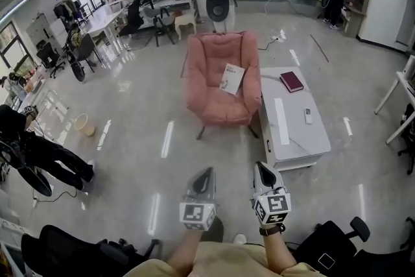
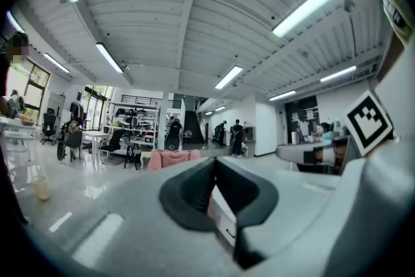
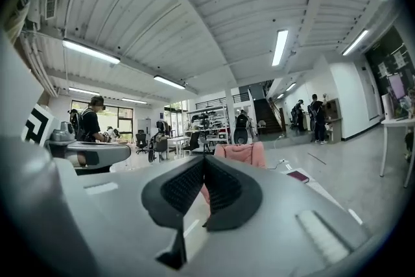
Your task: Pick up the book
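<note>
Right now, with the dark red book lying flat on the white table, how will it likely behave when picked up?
The dark red book looks like a closed hardback, so probably stiff, not floppy. It lies flat on the white table, so an edge may need lifting first. Flat, it should not roll or tip.

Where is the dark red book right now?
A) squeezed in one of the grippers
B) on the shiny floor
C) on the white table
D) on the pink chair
C: the dark red hardcover book lies flat at the far end of the white low table. The pink cushioned armchair beside it holds a different, white book.
</note>
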Demonstrator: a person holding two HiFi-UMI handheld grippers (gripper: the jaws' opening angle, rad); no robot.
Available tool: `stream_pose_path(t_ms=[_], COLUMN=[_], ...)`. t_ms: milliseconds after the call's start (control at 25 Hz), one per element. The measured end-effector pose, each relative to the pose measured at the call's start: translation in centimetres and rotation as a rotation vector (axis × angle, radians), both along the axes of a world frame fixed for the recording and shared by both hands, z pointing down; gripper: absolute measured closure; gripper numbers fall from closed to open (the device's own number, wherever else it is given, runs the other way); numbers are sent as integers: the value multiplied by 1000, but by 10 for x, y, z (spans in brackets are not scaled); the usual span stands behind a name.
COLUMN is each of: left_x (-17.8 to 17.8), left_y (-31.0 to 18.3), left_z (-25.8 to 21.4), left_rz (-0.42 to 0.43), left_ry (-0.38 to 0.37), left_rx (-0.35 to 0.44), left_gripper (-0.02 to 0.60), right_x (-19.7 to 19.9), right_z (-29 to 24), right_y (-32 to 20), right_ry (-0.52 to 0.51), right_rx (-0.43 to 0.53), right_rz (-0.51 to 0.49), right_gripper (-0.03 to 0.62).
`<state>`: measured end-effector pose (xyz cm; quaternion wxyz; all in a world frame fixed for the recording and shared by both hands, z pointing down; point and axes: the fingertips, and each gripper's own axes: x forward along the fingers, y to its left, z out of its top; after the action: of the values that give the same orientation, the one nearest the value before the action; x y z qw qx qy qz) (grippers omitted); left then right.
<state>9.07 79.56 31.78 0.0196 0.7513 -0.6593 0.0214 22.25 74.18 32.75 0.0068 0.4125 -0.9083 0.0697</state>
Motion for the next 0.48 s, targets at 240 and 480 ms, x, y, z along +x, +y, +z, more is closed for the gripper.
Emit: stream_pose_path(t_ms=[240, 480], left_x=[-38, -99], left_y=[-92, -194], left_z=[18, 6], left_rz=[30, 65], left_ry=[34, 78], left_rx=[4, 44], left_gripper=[580, 580], right_x=[-48, -125], right_z=[11, 4], right_y=[-81, -168], right_ry=[42, 73], right_rx=[7, 25], right_rz=[-10, -36], right_gripper=[589, 589])
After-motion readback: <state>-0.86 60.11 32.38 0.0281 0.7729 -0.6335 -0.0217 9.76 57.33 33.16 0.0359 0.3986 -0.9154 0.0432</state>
